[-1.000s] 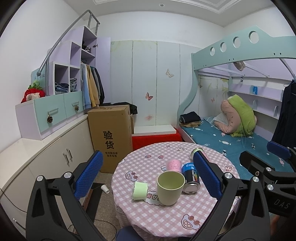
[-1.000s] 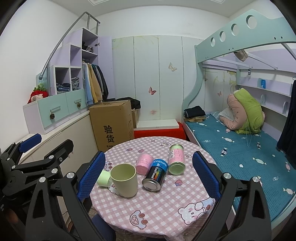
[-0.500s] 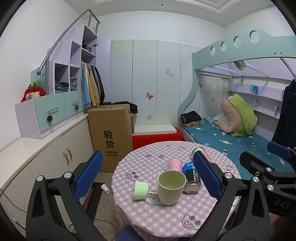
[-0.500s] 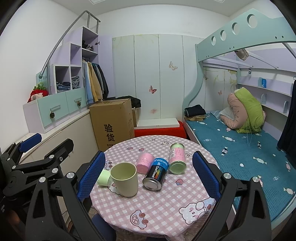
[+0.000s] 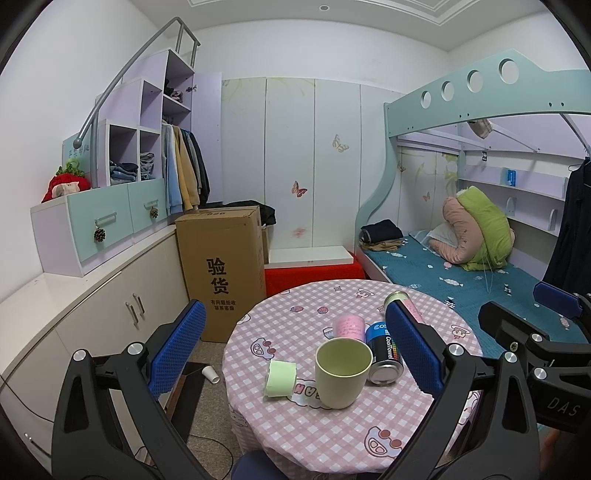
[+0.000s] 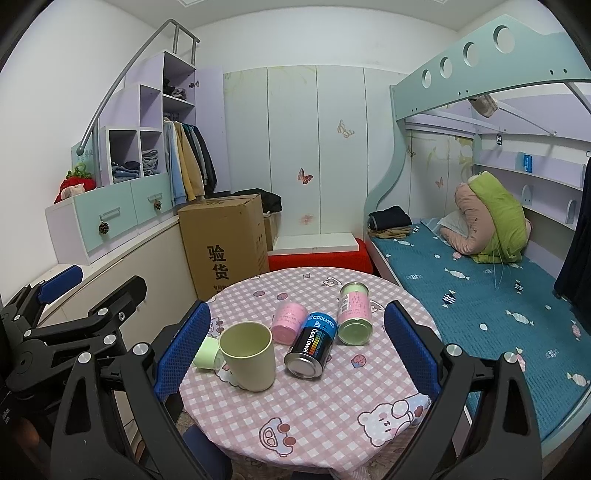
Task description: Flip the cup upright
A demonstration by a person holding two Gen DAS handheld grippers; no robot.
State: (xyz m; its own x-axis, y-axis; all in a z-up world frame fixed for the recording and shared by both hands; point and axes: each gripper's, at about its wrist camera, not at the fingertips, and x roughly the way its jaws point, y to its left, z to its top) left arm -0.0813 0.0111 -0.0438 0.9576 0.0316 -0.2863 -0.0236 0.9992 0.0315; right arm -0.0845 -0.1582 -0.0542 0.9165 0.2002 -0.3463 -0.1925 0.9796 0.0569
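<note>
While both grippers' fingers (image 5: 176, 347) gape empty, one upright cup (image 5: 342, 372), four toppled cans (image 6: 311, 344), one table (image 6: 325, 413)

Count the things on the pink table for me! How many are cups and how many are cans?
Cups: 3 (big green cup upright, small green cup on its side, pink cup on its side)
Cans: 2 (black can, pink-and-green can, both lying down)
Total: 5

Even, bright indoor light from above; recessed ceiling lamp (image 5: 324, 7) visible in left view. Soft, faint shadows under cup (image 5: 342, 372) on desk (image 5: 295, 424). No glare. Both views sharp. Strong fisheye bending, black vignette at corners.
</note>
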